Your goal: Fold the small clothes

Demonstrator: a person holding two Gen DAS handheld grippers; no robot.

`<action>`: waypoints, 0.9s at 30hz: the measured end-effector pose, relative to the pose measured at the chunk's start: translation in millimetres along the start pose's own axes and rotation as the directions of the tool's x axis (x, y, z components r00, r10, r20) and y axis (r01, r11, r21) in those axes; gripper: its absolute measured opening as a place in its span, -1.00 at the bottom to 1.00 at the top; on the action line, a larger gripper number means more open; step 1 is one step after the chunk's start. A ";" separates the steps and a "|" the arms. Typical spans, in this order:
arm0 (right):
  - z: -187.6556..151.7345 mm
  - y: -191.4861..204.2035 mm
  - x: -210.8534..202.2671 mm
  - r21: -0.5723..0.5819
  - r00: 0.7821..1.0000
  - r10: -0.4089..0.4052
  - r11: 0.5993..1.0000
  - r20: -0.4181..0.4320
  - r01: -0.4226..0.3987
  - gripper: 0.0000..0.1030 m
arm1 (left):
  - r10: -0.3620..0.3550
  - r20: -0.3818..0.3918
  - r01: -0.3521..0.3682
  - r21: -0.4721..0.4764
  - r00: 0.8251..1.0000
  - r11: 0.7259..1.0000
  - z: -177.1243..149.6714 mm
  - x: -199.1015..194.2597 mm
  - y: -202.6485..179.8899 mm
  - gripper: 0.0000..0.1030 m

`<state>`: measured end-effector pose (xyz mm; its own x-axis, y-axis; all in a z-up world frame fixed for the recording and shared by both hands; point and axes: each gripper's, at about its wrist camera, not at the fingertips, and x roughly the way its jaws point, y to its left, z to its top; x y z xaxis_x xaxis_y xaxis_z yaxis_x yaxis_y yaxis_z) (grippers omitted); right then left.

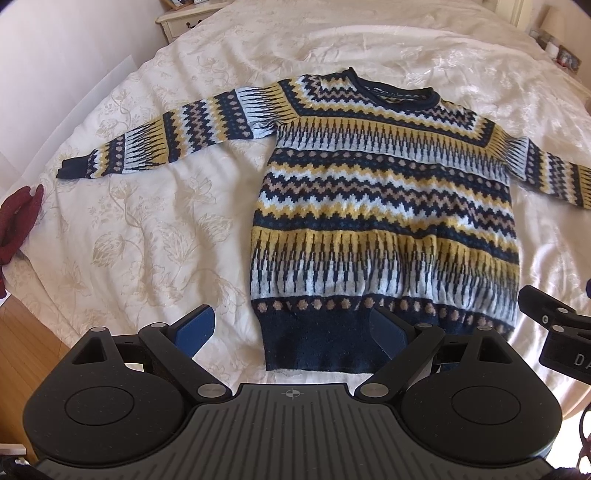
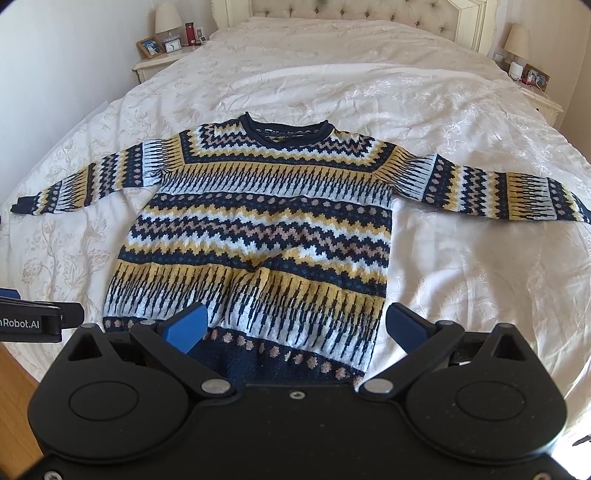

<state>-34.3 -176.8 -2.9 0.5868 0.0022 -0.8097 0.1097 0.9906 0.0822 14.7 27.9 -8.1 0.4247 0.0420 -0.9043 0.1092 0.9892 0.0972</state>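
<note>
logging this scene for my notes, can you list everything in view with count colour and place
sweater: 1, navy, yellow, pale blue, spread flat mid-bed, sleeves out
bedspread: 1, cream floral, covers bed
headboard: 1, cream tufted, far end
nightstands: 2, cream, either side of bed
lamps: 2, cream shades, one per nightstand
picture frames: 2, wooden, one per nightstand
red cloth: 1, dark red, bed's left edge
left gripper: open, at hem's left corner
right gripper: open, over hem's right part

Open bed cover all round sweater: wide clear strips near left and near right of body, under both spread sleeves. Far half of bed bare. Red garment at left bed edge. Nightstands far left and far right, cluttered.
</note>
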 end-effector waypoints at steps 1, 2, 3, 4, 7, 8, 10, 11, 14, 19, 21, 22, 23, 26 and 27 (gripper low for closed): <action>0.5 0.3 1.3 -0.001 1.000 0.000 1.000 -0.003 0.000 0.98 | 0.000 -0.002 0.000 -0.001 1.000 1.000 1.0 1.2 -0.1 0.78; 1.1 0.5 2.5 0.000 1.000 0.001 1.000 -0.006 -0.001 0.98 | 0.000 -0.004 0.000 -0.002 1.000 1.000 1.8 2.1 -0.5 0.78; 1.9 0.9 3.9 0.000 1.000 0.002 1.000 -0.009 -0.002 0.98 | 0.000 -0.007 0.000 -0.003 1.000 1.000 2.8 3.3 -0.3 0.78; 2.6 1.4 5.3 0.001 1.000 0.002 1.000 -0.012 -0.002 0.98 | 0.000 -0.010 0.000 -0.004 1.000 1.000 4.0 4.7 -0.1 0.78; 5.4 1.6 10.2 0.006 1.000 0.001 1.000 -0.024 -0.001 0.98 | 0.001 -0.020 -0.001 -0.002 1.000 1.000 8.2 9.4 0.6 0.78; 6.5 1.5 12.2 0.009 1.000 0.001 1.000 -0.029 0.000 0.98 | 0.001 -0.024 -0.001 -0.001 1.000 1.000 10.1 11.2 0.9 0.78; 9.3 1.5 16.8 0.016 0.999 0.000 1.000 -0.040 0.001 0.98 | 0.000 -0.032 0.000 0.002 0.999 1.000 14.0 14.6 1.0 0.78; 11.0 1.3 19.2 0.021 0.999 0.001 1.000 -0.045 0.000 0.98 | 0.000 -0.036 0.000 0.004 0.999 1.000 16.6 17.0 1.0 0.78; 17.4 1.3 27.5 0.033 0.998 0.002 0.999 -0.059 0.000 0.98 | 0.002 -0.049 -0.002 0.009 0.999 1.000 25.8 24.7 1.7 0.78; 30.2 0.4 44.4 0.058 0.996 -0.004 0.998 -0.084 0.009 0.98 | 0.000 -0.069 0.001 0.023 0.998 1.000 43.7 39.0 2.0 0.78; 36.5 -0.4 51.4 0.074 0.996 -0.008 0.997 -0.092 0.015 0.98 | -0.002 -0.074 0.005 0.035 0.997 0.999 52.1 44.8 1.2 0.78; 39.5 -0.8 54.9 0.082 0.995 -0.012 0.996 -0.094 0.020 0.98 | -0.003 -0.076 0.006 0.040 0.997 0.999 56.4 47.6 1.0 0.77; 42.9 -1.5 58.3 0.088 0.995 -0.017 0.996 -0.097 0.026 0.98 | -0.005 -0.077 0.008 0.045 0.997 0.999 60.8 50.4 0.5 0.77; 54.7 -3.5 68.3 0.102 0.994 -0.036 0.994 -0.099 0.046 0.98 | -0.017 -0.069 0.021 0.062 0.997 0.998 76.7 58.7 -0.4 0.62; 58.9 -4.1 71.3 0.106 0.994 -0.044 0.993 -0.096 0.054 0.98 | -0.021 -0.068 0.026 0.070 0.997 0.997 82.2 61.7 -1.1 0.61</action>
<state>54.4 -188.8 -26.8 0.5018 -0.0279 -0.8645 0.2258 0.9691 0.0998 114.6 17.9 -29.9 0.3605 0.0302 -0.9323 0.1832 0.9777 0.1026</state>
